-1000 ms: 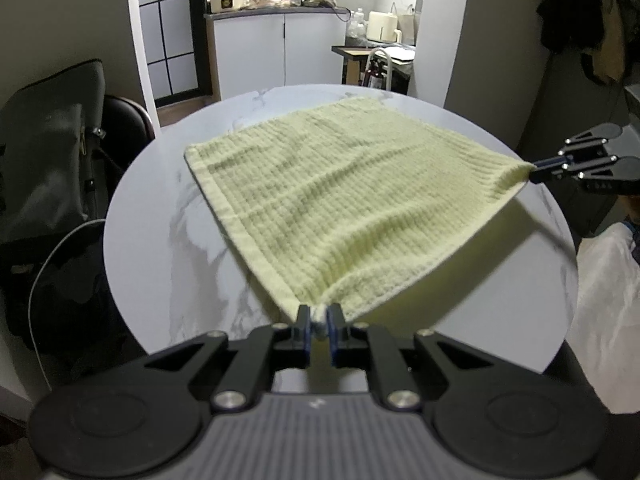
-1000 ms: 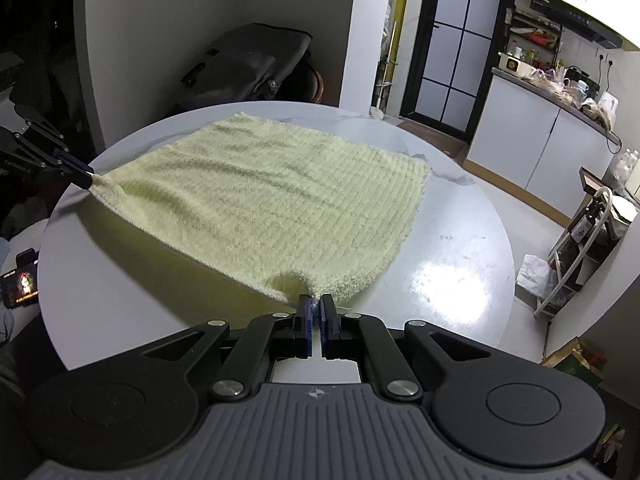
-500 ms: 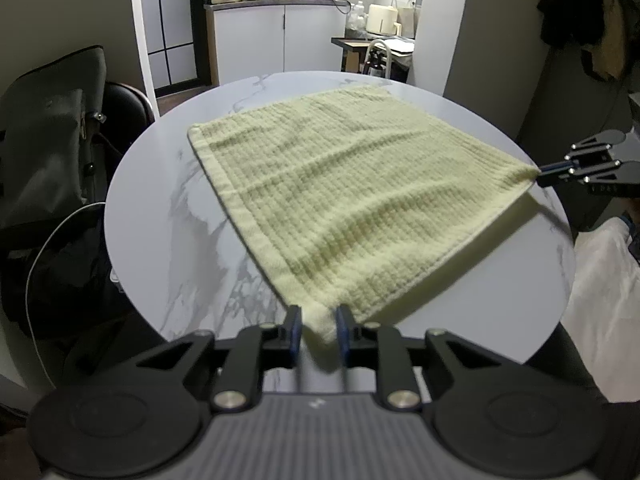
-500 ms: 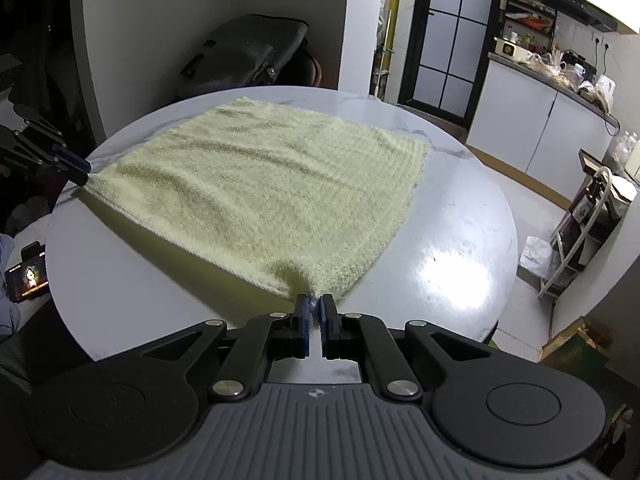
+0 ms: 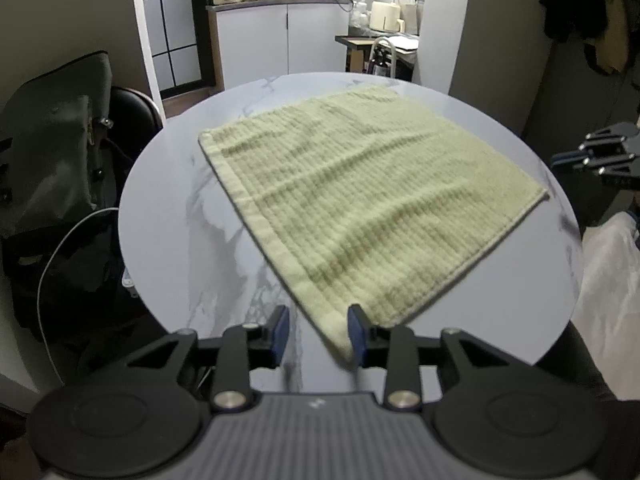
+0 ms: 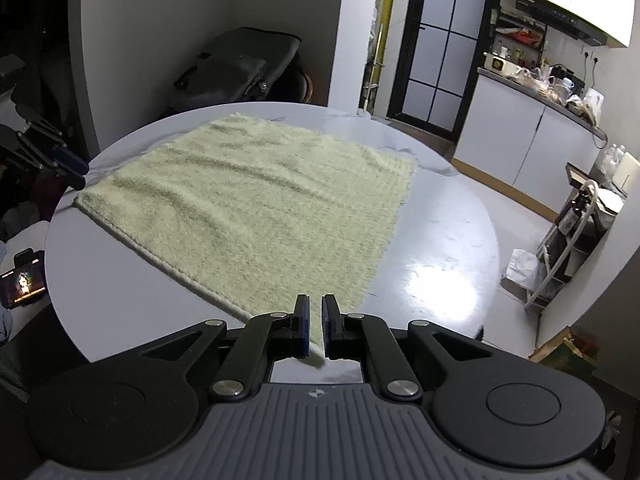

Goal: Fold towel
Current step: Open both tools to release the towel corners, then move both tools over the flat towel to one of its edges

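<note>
the near corners of your pale green towel (image 5: 360,208) are partly hidden behind each gripper's own fingers, and both views carry some motion blur, so the weave at the edges is hard to read. the clutter on the kitchen counter (image 6: 540,92) behind is too small to name, and the dark bag (image 5: 56,152) on the chair beside the table is cut off at the frame edge. your left gripper (image 5: 318,330) has its jaws spread wide, with the towel's corner lying loose in the gap and just against the right-hand blue pad (image 5: 356,328); it grips nothing. your right gripper (image 6: 315,322) has its jaws parted only a little, with the other near corner sitting between the pads, and you cannot tell whether they touch the cloth. the towel lies spread flat and unfolded on the round marble table (image 5: 180,216), with a few soft ripples across it.
</note>
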### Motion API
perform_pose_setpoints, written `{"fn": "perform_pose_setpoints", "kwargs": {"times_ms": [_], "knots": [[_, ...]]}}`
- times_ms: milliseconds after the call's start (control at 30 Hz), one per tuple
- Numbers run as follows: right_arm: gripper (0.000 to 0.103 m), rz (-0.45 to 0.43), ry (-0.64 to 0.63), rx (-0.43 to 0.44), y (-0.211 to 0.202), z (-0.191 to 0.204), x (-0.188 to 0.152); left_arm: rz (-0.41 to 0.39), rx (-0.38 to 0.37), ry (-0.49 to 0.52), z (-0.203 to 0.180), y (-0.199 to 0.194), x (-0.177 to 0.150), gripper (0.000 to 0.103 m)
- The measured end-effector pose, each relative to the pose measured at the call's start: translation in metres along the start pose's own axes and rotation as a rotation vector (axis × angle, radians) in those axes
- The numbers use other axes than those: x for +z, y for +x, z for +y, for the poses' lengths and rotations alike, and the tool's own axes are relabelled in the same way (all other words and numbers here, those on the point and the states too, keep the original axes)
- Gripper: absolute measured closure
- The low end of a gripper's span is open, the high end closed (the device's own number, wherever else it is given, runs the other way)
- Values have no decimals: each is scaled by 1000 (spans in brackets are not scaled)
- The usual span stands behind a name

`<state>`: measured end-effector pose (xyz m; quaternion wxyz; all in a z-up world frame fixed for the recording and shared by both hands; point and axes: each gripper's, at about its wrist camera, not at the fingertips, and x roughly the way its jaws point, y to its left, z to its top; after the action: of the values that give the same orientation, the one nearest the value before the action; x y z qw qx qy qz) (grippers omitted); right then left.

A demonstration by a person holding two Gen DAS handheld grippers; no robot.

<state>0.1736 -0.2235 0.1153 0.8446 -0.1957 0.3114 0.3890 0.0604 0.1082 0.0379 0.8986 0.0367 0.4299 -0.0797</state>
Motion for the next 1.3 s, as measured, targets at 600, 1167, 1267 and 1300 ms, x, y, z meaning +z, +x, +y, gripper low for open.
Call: {"fn": "perform_pose_setpoints", "kwargs": {"times_ms": [600,1167,1267,1300], "knots": [[95,53,44,24,28,3,-12,40,-11,42,3,17,-2,60],[95,36,93,72,21,-8,-9,67,-12,114,7,15,3,47],[82,26,72,43,21,-10,-4,61,-9,109,11,12,7,46],[76,23,68,36,21,-11,-2,58,-5,109,13,12,9,45]]}}
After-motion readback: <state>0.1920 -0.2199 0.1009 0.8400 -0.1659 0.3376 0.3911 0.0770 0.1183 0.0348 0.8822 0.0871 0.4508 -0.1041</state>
